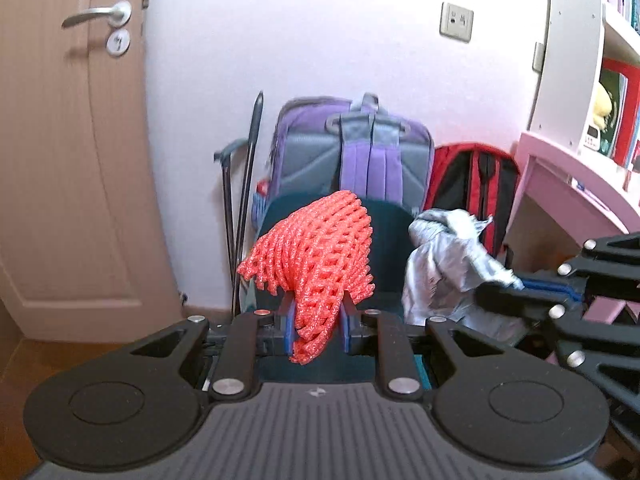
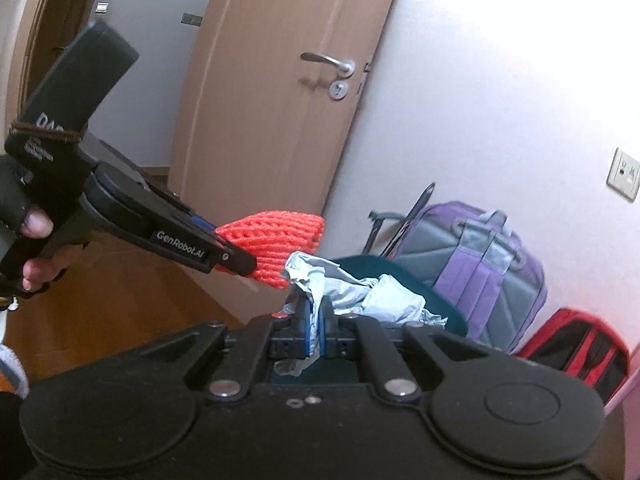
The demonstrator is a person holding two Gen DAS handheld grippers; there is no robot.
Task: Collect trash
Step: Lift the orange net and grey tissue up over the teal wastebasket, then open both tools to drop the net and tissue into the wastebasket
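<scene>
Holding trash in both hands, we keep each piece high over the dark bin (image 1: 384, 232). Our left claw (image 1: 318, 326) squeezes the orange foam net (image 1: 316, 256), and our right claw (image 2: 314, 330) pinches the crumpled silver wrapper (image 2: 360, 288). We grip tight so nothing falls on the floor. The purple backpack (image 1: 360, 148) leans on the wall behind.

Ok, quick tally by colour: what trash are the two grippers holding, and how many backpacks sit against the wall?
Orange foam net, in the left gripper: 1
Grey crumpled wrapper, in the right gripper: 1
Purple backpack: 1
Red backpack: 1
Total: 4
</scene>
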